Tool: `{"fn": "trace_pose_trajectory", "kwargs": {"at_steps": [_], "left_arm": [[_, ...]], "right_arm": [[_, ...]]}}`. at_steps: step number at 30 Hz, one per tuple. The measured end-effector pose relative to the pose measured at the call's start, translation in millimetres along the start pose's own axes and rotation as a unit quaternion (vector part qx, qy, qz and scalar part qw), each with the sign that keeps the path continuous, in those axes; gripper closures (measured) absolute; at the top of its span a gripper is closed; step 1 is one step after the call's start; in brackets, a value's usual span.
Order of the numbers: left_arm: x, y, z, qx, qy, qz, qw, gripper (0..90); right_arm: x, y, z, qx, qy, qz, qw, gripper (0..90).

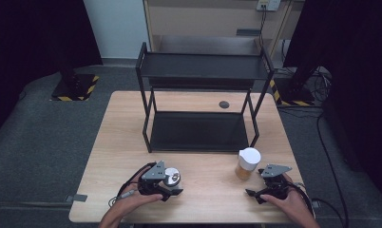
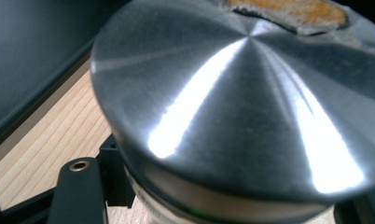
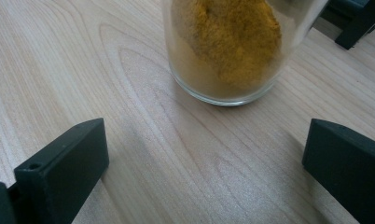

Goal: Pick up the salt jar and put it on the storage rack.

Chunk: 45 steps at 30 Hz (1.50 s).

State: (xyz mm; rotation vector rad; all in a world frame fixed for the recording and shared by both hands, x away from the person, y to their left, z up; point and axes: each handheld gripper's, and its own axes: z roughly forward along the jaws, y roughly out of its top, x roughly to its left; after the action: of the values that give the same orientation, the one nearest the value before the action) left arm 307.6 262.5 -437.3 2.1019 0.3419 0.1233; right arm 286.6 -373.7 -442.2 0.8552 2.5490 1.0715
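- Pale wooden surface (image 1: 198,190), rectangular, seen from above, on grey carpet.
- Black two-tier metal rack (image 1: 201,102) standing at the middle of the far half of the surface, both shelves bare.
- Small dark round disc (image 1: 224,104) set in the surface behind the rack's lower shelf.
- Left tool (image 1: 172,183) near the front edge, left of centre, held in a hand, topped by a grey three-cornered plate, clamped on a jar with a brushed metal lid (image 1: 172,176).
- Same lid close up in the left gripper view (image 2: 241,98): round, shiny, streaked with light, a patch of orange-brown residue at its far rim; below it, a band of the jar's pale body between the black jaws; wood grain and the rack's dark edge at left.
- Right tool (image 1: 253,192) near the front edge, right of centre, held in a hand, jaws spread wide with nothing between them.
- Glass jar of yellow-orange powder with a white lid (image 1: 248,164) standing upright on the surface just beyond the right tool, near the rack's front right leg.
- Same glass jar in the right gripper view (image 3: 227,51): ahead of the two black jaws, apart from both, bare wood between.
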Motion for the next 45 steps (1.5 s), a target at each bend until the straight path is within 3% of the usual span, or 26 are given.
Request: {"fn": "trace_pose_trajectory", "kwargs": {"at_steps": [17, 27, 45], "left_arm": [[10.3, 11.3, -12.3, 0.000, 0.001, 0.006, 1.0000, 29.9], [18.4, 16.2, -21.5, -0.013, 0.007, 0.004, 0.9999, 29.9], [33.1, 51.4, -31.1, -0.016, 0.002, 0.018, 0.9997, 29.9]], "right_arm": [[0.0, 0.0, 0.0, 0.000, 0.000, 0.000, 1.0000, 1.1], [0.0, 0.0, 0.0, 0.000, 0.000, 0.000, 1.0000, 1.1], [0.4, -0.1, -0.1, 0.000, -0.001, 0.000, 1.0000, 1.2]]}}
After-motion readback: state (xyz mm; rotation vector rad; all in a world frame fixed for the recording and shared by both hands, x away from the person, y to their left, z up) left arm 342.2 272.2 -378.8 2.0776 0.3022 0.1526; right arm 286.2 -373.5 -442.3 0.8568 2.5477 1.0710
